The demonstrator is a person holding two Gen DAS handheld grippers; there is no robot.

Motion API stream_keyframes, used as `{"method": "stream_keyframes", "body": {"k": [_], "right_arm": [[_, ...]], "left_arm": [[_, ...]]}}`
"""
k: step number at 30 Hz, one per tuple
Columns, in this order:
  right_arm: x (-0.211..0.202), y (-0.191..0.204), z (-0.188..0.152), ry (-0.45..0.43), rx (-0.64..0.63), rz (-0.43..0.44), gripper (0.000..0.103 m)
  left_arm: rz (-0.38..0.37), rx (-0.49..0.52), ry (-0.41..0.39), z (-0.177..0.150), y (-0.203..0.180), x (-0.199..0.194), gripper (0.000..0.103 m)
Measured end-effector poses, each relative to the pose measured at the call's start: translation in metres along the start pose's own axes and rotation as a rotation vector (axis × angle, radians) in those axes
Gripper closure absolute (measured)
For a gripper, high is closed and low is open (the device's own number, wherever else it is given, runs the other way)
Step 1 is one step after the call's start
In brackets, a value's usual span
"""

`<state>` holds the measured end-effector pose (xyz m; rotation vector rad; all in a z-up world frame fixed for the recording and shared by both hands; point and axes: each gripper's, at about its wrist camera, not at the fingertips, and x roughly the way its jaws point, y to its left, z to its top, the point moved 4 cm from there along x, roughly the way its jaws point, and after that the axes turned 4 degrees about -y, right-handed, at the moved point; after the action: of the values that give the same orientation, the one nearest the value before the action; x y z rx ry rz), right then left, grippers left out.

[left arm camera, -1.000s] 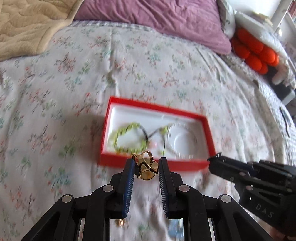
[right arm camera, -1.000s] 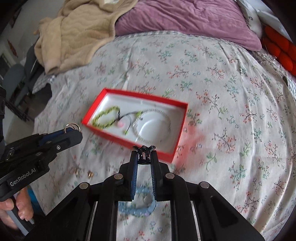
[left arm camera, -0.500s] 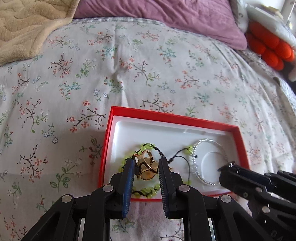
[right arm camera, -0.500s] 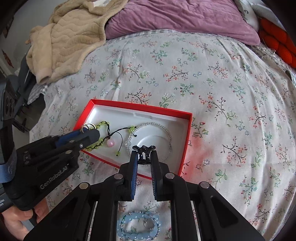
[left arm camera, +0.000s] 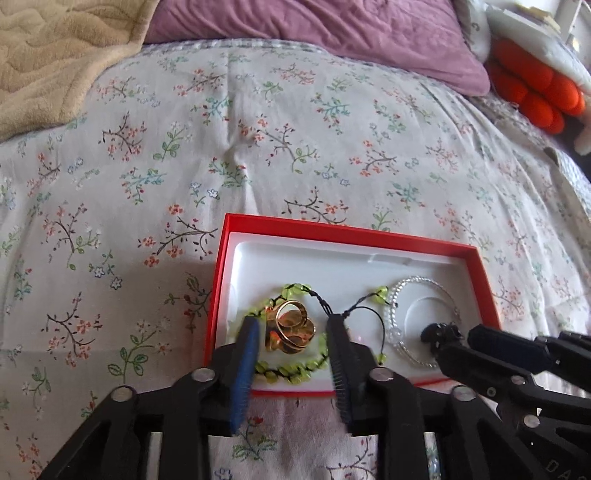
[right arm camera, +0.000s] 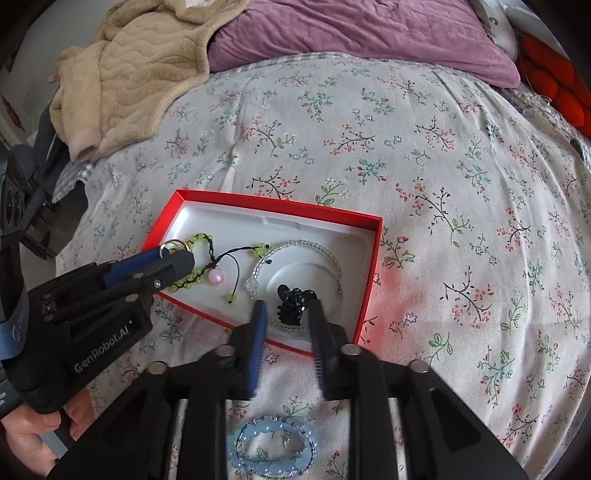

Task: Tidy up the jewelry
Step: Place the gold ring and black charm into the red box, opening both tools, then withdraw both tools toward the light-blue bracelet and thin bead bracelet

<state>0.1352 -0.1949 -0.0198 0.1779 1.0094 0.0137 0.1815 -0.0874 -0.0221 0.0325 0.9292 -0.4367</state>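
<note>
A red box [left arm camera: 354, 233] with a white liner lies on the floral bedspread; it also shows in the right wrist view [right arm camera: 280, 204]. Inside lie a green bead bracelet [left arm camera: 291, 371] and a clear bead bracelet [left arm camera: 424, 291]. My left gripper [left arm camera: 291, 332] is open over the box's left part, with a gold ring [left arm camera: 290, 329] loose between its fingers. My right gripper [right arm camera: 288, 308] is open over the right part, with a small black hair clip [right arm camera: 293, 301] between its fingers, inside the clear bracelet [right arm camera: 295, 247].
A light blue bead bracelet [right arm camera: 271, 448] lies on the bedspread below my right gripper. A beige blanket [right arm camera: 140, 62] and a purple pillow [right arm camera: 351, 33] lie at the far end. Orange cushions [left arm camera: 535, 88] sit at the far right.
Both grippers have opened over the box. The gold ring and the black clip, gripped before, now sit loose between the spread fingers. Both grippers moved forward and lower.
</note>
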Motion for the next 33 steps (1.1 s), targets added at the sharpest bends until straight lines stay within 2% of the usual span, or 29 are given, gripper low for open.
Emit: {"method": "stream_keyframes", "body": {"k": [1, 4, 7, 9, 12, 15, 24, 33], "right_arm": [[-0.003, 0.001, 0.000, -0.001, 0.000, 0.002, 0.065], [-0.016, 0.004, -0.003, -0.014, -0.020, -0.002, 0.061], [-0.030, 0.005, -0.007, -0.030, -0.027, -0.018, 0.056], [-0.040, 0.004, -0.010, -0.039, -0.022, -0.025, 0.051], [-0.052, 0.000, -0.017, -0.044, -0.016, -0.048, 0.045], [-0.057, -0.004, -0.027, -0.026, -0.010, -0.075, 0.041], [-0.077, -0.015, -0.060, 0.020, 0.032, -0.122, 0.040], [-0.084, -0.018, -0.079, 0.076, 0.094, -0.138, 0.039]], "left_arm": [[0.003, 0.008, -0.004, 0.000, -0.001, -0.004, 0.064], [0.005, 0.018, -0.012, -0.003, -0.001, -0.014, 0.058], [0.011, 0.021, -0.018, -0.006, 0.000, -0.026, 0.047], [0.012, 0.025, -0.023, -0.011, 0.000, -0.036, 0.033], [0.016, 0.032, -0.029, -0.018, -0.002, -0.049, 0.020], [0.037, 0.034, -0.028, -0.027, -0.001, -0.062, 0.012], [0.039, -0.043, 0.036, -0.055, 0.013, -0.080, 0.006], [0.047, -0.111, 0.107, -0.073, 0.032, -0.094, 0.006]]}}
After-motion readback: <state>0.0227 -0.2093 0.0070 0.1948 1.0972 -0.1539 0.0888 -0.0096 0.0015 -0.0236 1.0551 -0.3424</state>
